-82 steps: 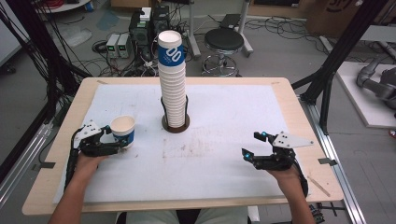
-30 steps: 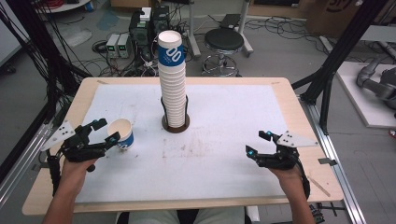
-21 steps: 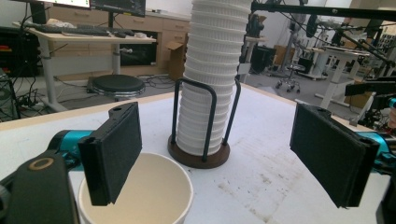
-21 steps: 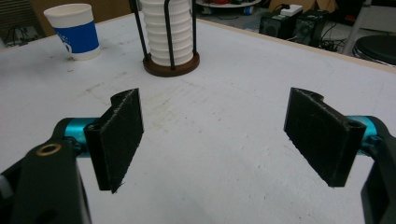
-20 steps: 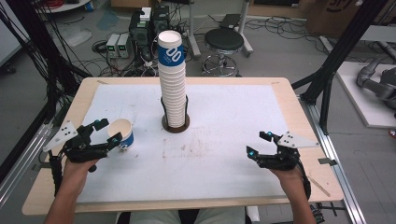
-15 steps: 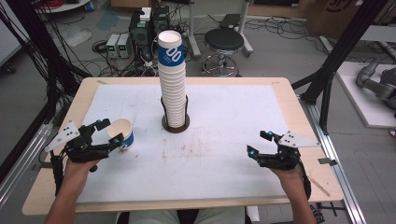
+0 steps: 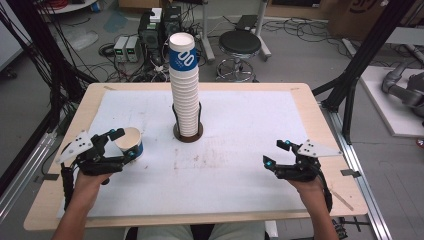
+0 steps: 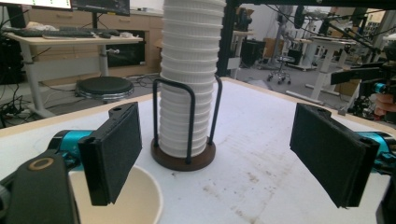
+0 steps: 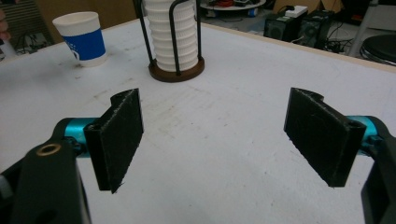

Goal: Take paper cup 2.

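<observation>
Single paper cup set down by the desk's left edge, both grippers released.

High view: the paper cup point(image 7: 131, 142) stands upright near the left edge, between the spread jaws of the left gripper point(image 7: 123, 142); the right gripper point(image 7: 278, 153), also agape, hovers near the right edge, well apart. Left gripper view: the cup's rim point(image 8: 135, 200) sits beside the left jaw, untouched; the cup stack point(image 8: 189, 88) rises ahead. Right gripper view: jaws spread, the cup point(image 9: 83, 38) far off.

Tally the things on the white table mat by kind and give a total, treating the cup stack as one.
Single white paper cup with blue band: 1
Tall stack of white paper cups: 1
Round brown holder with black wire uprights: 1
Hand-held black grippers: 2, left and right
Total: 5
</observation>
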`<move>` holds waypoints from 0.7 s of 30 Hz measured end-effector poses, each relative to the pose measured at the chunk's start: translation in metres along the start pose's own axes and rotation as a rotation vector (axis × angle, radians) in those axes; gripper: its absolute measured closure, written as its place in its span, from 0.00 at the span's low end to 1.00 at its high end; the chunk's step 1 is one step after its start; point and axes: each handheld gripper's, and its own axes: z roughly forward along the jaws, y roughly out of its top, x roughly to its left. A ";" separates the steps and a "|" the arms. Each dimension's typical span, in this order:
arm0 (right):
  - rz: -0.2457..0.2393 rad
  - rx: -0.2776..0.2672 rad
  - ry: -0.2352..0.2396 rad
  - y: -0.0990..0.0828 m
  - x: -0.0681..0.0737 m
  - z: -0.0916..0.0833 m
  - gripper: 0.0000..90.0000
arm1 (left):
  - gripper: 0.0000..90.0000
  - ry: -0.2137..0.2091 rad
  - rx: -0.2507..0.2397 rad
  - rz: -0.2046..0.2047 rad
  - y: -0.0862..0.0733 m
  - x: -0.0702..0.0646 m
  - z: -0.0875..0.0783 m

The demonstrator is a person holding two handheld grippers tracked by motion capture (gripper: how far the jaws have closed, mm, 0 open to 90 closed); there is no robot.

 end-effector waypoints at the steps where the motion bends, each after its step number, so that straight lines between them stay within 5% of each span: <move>1: 0.001 -0.001 0.007 0.001 0.001 0.001 0.22 | 0.19 -0.003 0.005 0.005 -0.001 -0.003 0.002; 11: -0.009 -0.021 0.088 0.030 0.004 0.016 0.21 | 0.19 -0.032 0.033 0.016 -0.011 -0.019 0.015; 21: -0.102 -0.017 0.178 0.102 0.019 0.050 0.21 | 0.19 -0.053 0.051 0.016 -0.017 -0.025 0.021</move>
